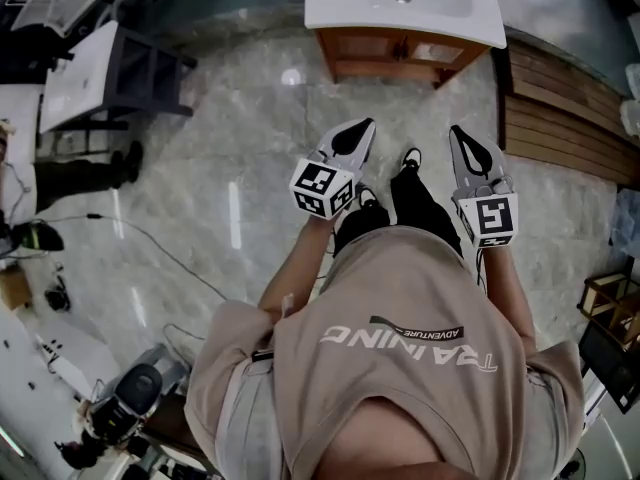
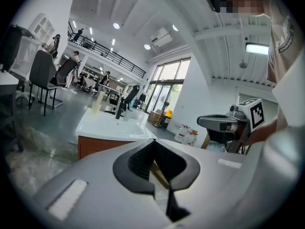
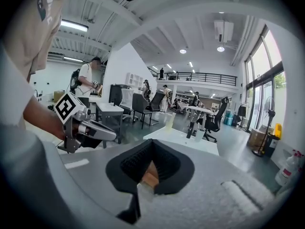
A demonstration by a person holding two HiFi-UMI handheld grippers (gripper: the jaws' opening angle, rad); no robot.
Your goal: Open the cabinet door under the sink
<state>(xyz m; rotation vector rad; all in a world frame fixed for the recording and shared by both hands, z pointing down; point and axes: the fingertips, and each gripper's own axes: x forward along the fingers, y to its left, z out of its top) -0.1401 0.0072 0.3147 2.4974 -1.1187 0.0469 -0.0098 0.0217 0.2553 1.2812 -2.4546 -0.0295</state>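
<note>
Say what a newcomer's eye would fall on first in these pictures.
First, the left gripper and right gripper, held out side by side mid-frame in the head view, both shut and empty. Beyond them, at the top edge, stands the wooden cabinet under its white sink.

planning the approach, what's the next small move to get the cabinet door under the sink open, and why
Probably step forward toward the cabinet: the left tool and right tool are both shut and empty, and a stretch of floor lies between them and its front.
</note>
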